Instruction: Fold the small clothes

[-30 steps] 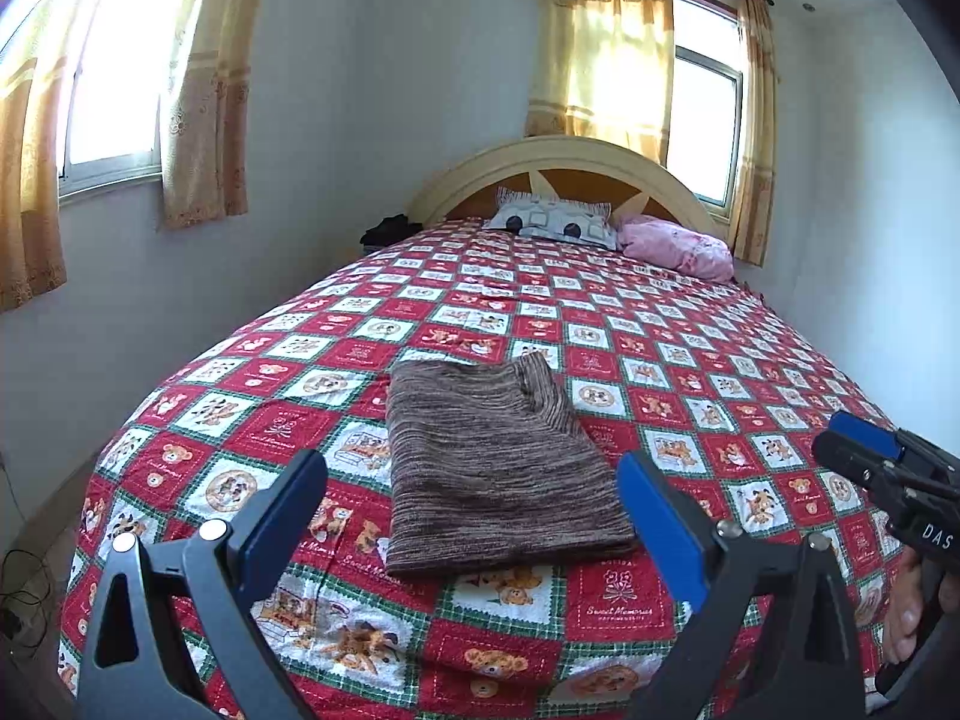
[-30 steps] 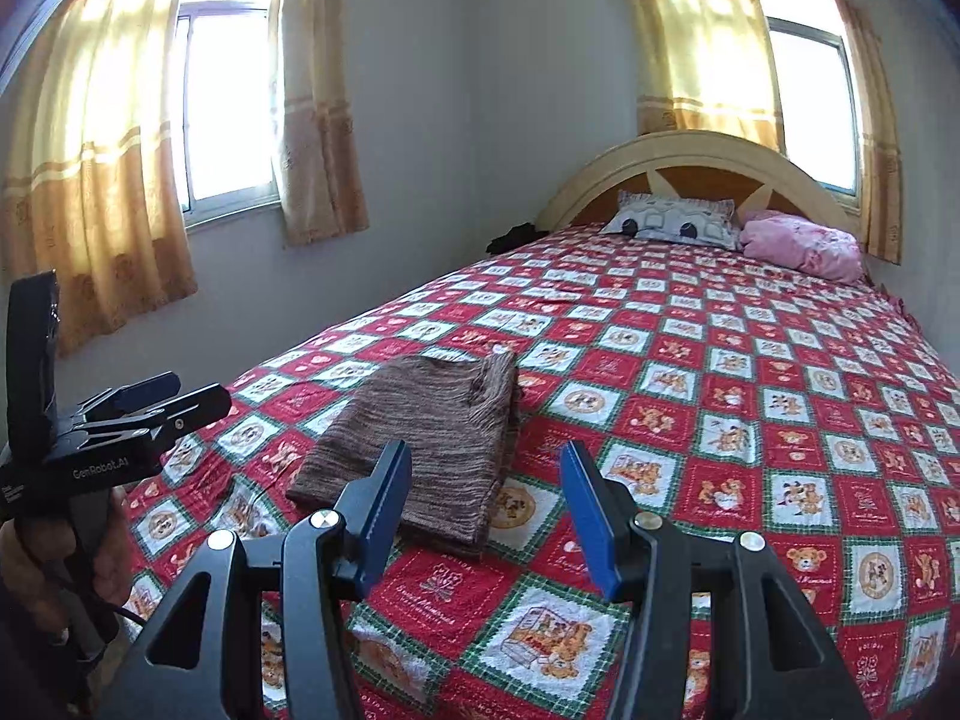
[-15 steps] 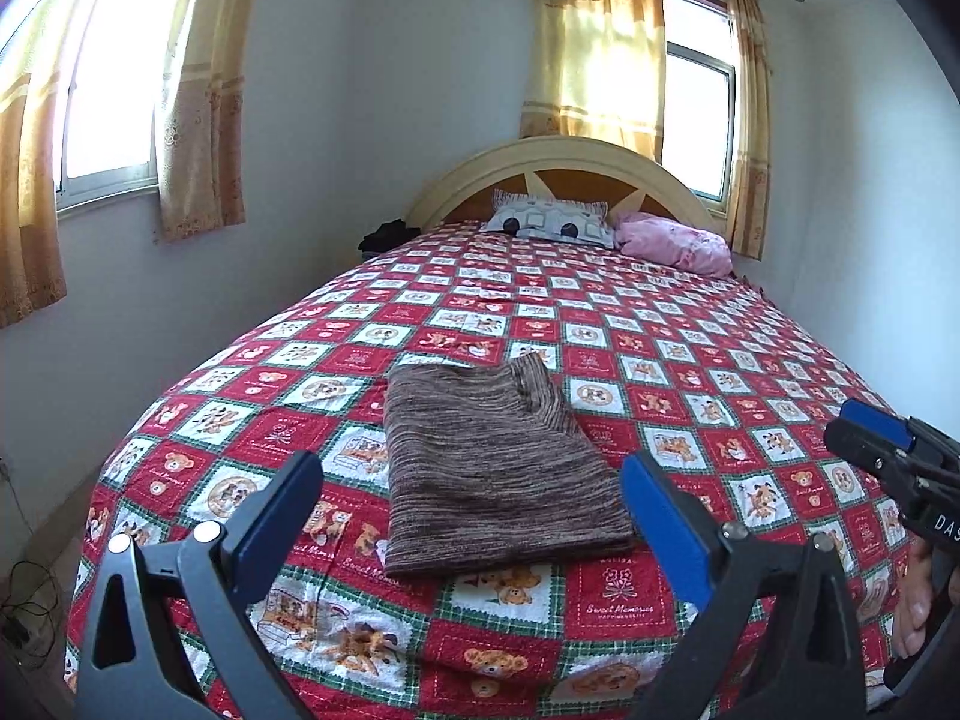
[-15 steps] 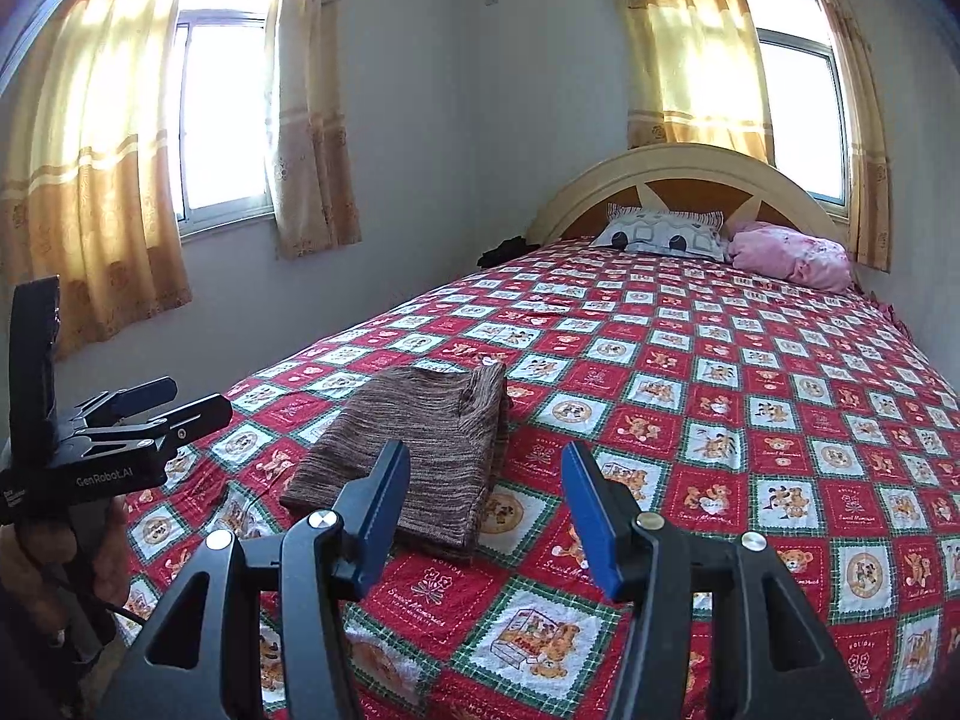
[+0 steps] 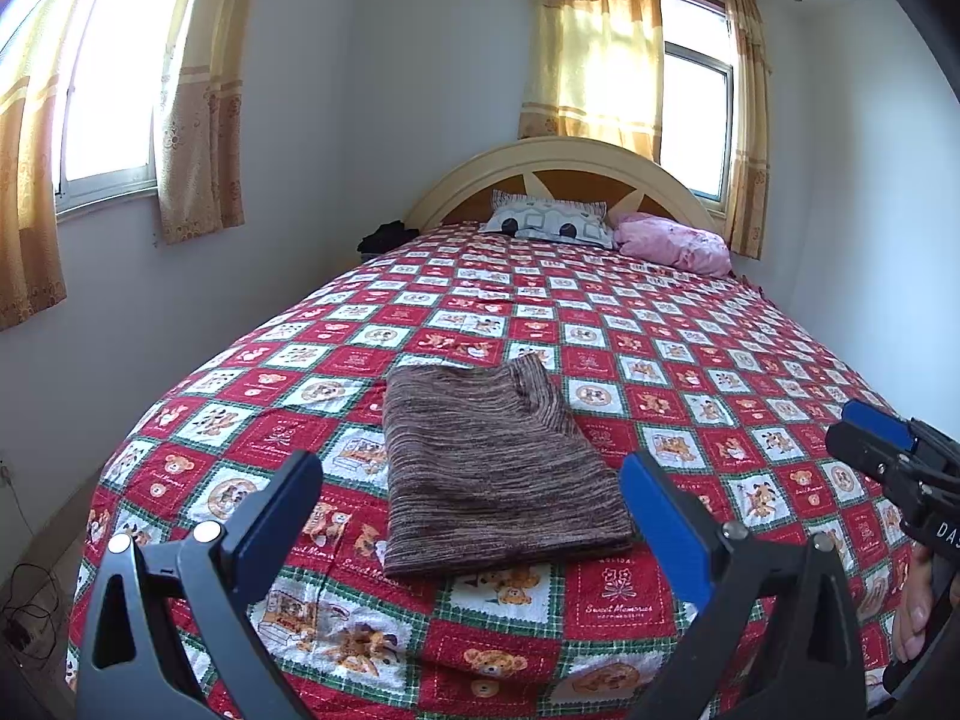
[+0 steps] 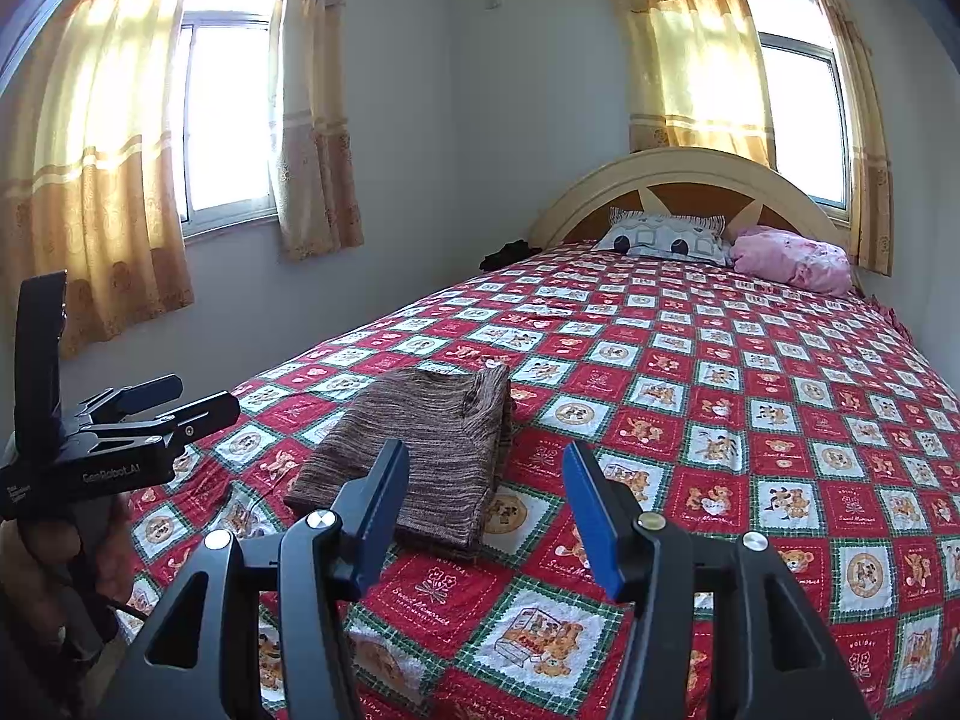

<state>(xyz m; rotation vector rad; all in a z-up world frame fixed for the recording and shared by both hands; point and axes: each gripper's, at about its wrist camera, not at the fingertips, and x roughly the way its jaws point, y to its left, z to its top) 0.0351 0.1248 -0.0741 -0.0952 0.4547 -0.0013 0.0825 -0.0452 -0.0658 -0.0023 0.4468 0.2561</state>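
Blue-padded left gripper (image 5: pixel 471 498) and right gripper (image 6: pixel 486 495) hover tilted, jaws apart.

Both wrist cameras face the bed (image 5: pixel 750 330) from its foot.

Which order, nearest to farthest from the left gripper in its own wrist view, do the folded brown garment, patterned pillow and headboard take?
From the left gripper:
1. Folded brown garment, on the bedspread just ahead of the open jaws.
2. Patterned pillow, at the far end of the bed.
3. Headboard, behind the pillow, against the wall.
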